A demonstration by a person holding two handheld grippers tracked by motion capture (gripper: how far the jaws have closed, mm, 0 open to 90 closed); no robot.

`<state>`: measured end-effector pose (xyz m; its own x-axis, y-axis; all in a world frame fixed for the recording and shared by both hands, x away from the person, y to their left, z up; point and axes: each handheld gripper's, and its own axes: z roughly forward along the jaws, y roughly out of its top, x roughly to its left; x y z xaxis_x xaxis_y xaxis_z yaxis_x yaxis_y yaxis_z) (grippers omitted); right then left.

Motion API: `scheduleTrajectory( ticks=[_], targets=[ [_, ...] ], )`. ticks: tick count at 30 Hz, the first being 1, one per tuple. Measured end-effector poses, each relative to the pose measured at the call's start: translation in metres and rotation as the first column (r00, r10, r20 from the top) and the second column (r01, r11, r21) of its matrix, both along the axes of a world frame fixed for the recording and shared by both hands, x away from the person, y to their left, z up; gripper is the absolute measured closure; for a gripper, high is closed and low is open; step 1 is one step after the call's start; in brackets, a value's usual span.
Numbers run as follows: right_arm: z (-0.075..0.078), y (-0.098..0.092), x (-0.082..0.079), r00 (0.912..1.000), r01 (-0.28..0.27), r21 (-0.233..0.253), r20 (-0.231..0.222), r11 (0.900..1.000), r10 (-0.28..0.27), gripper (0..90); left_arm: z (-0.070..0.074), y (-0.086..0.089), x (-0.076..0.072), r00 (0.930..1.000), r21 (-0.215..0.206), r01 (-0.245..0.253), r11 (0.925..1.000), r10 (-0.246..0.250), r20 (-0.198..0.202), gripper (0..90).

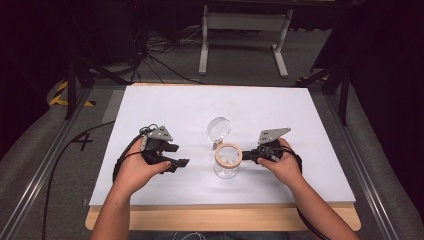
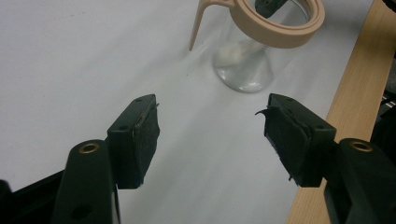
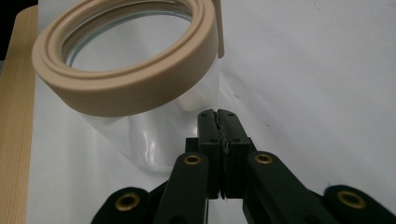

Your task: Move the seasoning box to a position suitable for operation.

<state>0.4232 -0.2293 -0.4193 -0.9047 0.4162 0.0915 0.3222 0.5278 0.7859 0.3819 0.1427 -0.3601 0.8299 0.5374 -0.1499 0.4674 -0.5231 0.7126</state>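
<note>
A clear glass jar (image 1: 226, 167) with a beige ring (image 1: 228, 154) round its mouth stands upright in the middle of the white board (image 1: 165, 107). Its round clear lid (image 1: 219, 128) is tilted up just behind it. My left gripper (image 1: 178, 155) rests left of the jar, open and holding nothing. In the left gripper view the jar (image 2: 245, 65) is ahead of the left gripper (image 2: 210, 105), with something white at its bottom. My right gripper (image 1: 246, 155) is shut, and in the right gripper view the right gripper (image 3: 218, 114) has its tips at the jar's glass wall (image 3: 154, 135), below the beige ring (image 3: 135, 88).
The board lies on a wooden tabletop (image 1: 220, 219), whose edge shows along the near side. Metal rails (image 1: 45, 165) run along both sides of the table. Behind it stand a white frame (image 1: 244, 22) and loose cables (image 1: 150, 55) on the floor.
</note>
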Motion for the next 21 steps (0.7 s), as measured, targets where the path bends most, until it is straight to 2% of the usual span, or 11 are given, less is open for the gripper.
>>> scheduleTrajectory(
  ticks=[9, 21],
  targets=[
    [0.001, 0.001, -0.003, 0.9996, -0.001, -0.017, -0.027, 1.000, 0.000, 90.0, -0.003, 0.001, 0.003, 0.9999, 0.004, -0.010, 0.9999, 0.011, -0.011, 35.6],
    [0.003, 0.008, -0.011, 0.9973, -0.054, -0.039, -0.051, 0.998, 0.052, 90.0, -0.003, 0.001, 0.005, 0.9999, 0.005, -0.009, 0.9999, 0.009, -0.014, 35.6]
  ],
)
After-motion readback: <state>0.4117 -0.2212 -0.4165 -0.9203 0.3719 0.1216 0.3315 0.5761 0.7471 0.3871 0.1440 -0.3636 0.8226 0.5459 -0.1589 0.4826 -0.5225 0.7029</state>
